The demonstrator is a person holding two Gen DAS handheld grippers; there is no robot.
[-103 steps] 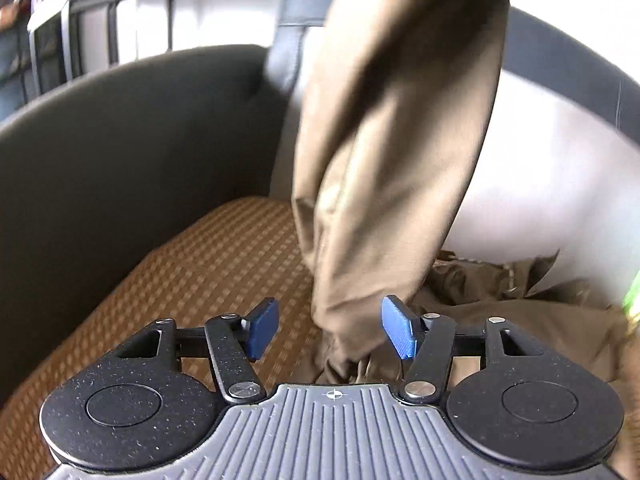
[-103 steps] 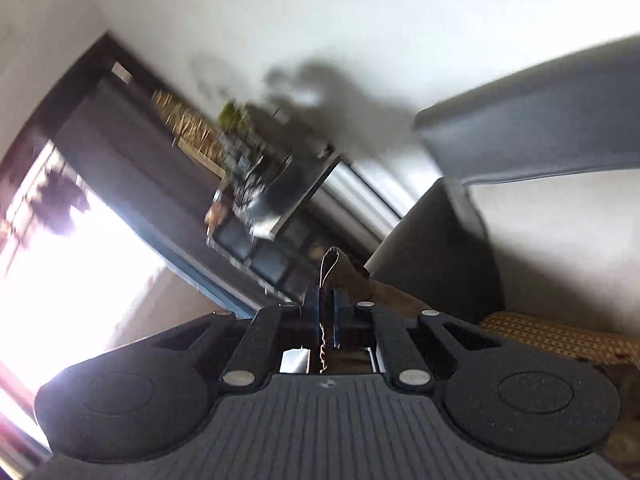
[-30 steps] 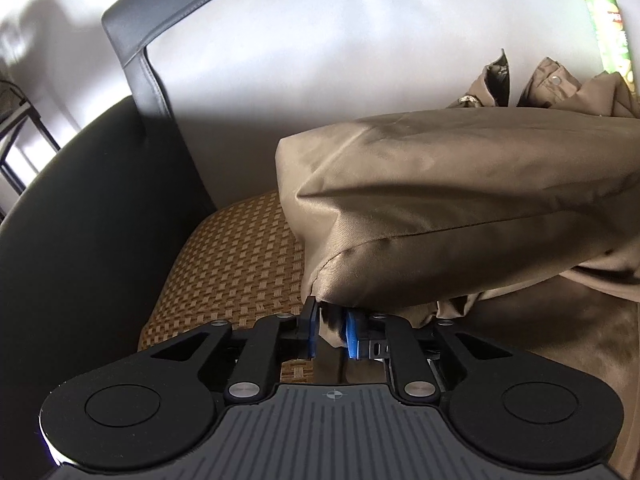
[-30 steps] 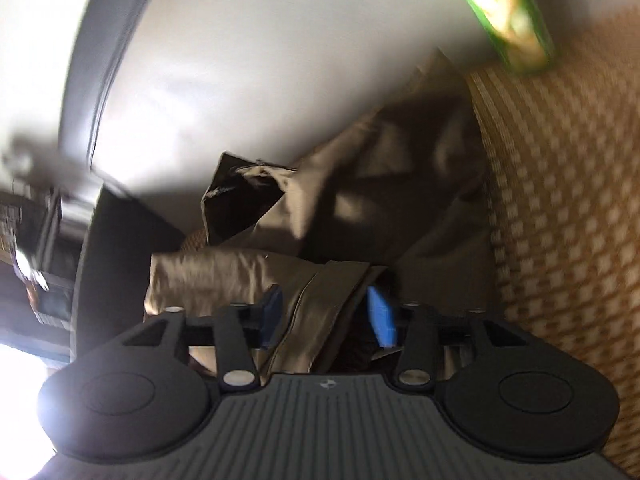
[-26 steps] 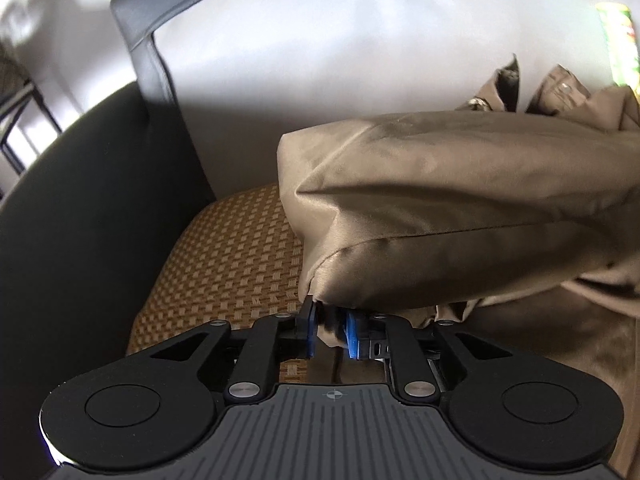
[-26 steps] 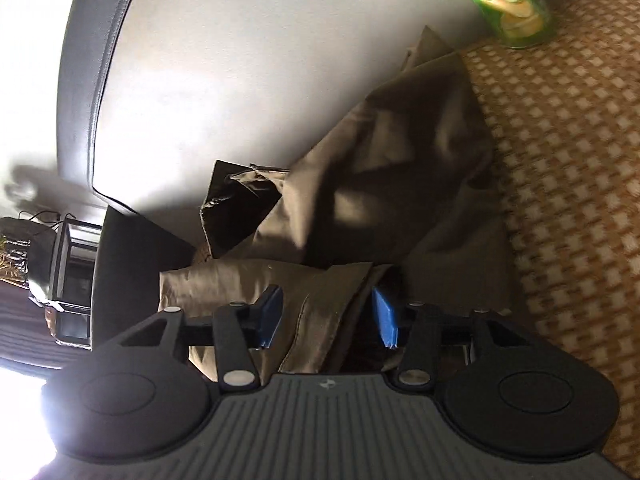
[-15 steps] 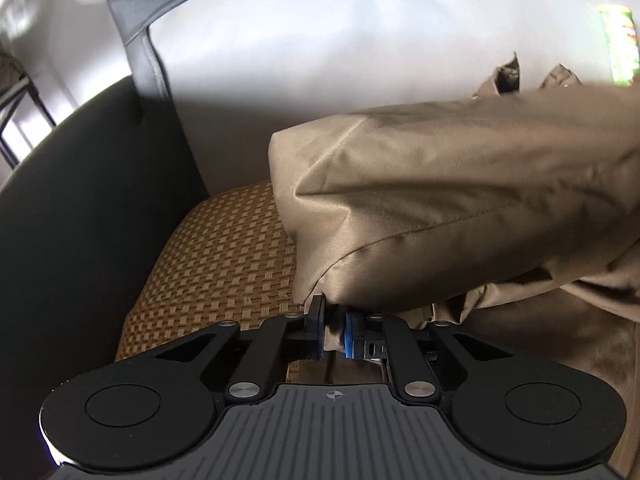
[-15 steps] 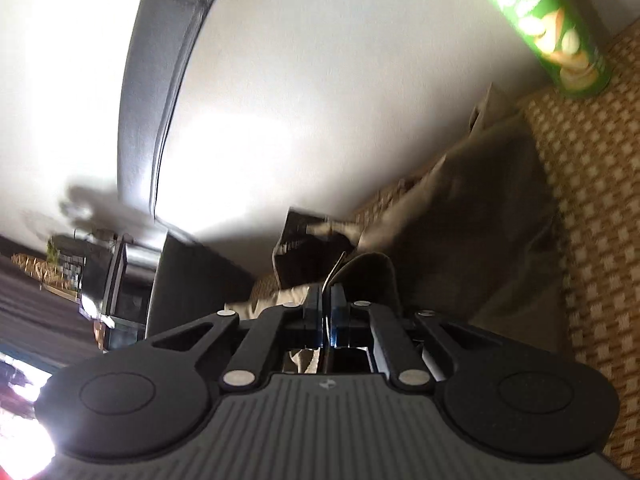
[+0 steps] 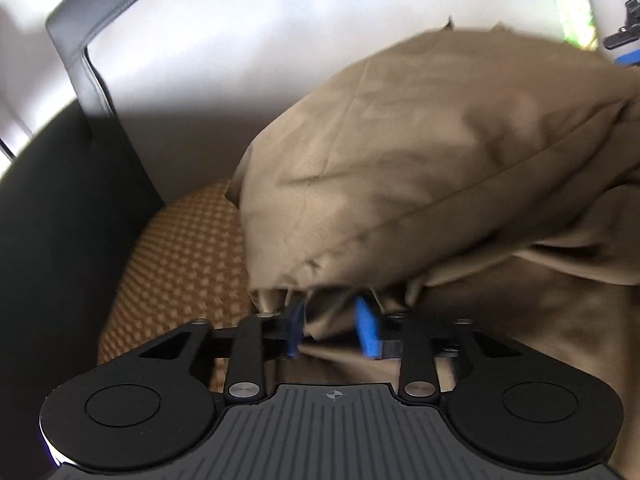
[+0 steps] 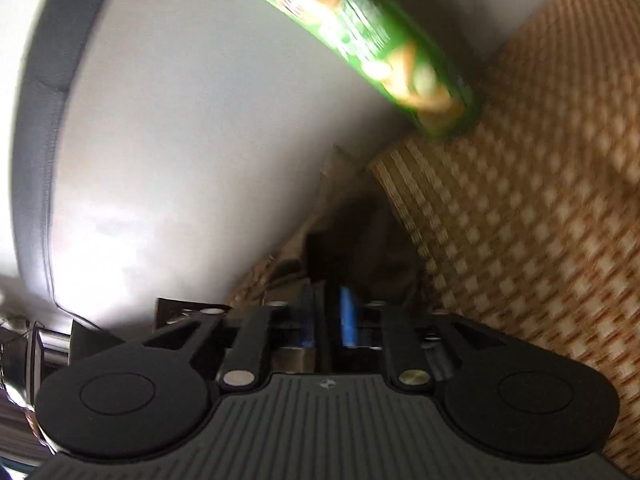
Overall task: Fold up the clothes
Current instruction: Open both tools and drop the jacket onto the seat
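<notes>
Tan-brown trousers (image 9: 420, 160) lie bunched on the woven seat mat (image 9: 176, 264), a folded leg arching over the pile. My left gripper (image 9: 331, 330) is at the near hem, its blue fingers parted, with loose cloth lying between them. In the right wrist view the same garment shows as a dark, shadowed fold (image 10: 360, 240) against the backrest. My right gripper (image 10: 327, 320) sits low over it, fingers a little apart with dark cloth in the gap; the image is blurred. Part of that right gripper (image 9: 624, 36) shows beyond the pile in the left wrist view.
A green snack can (image 10: 360, 44) stands on the mat against the white backrest (image 10: 180, 140); this can (image 9: 572, 8) also shows behind the trousers. A dark armrest (image 9: 60, 240) walls the left side. Bare mat (image 10: 540, 220) spreads to the right.
Both grippers were shut on the trousers half a second ago; now their fingers have parted. The right gripper has dropped lower toward the mat and the can looms closer.
</notes>
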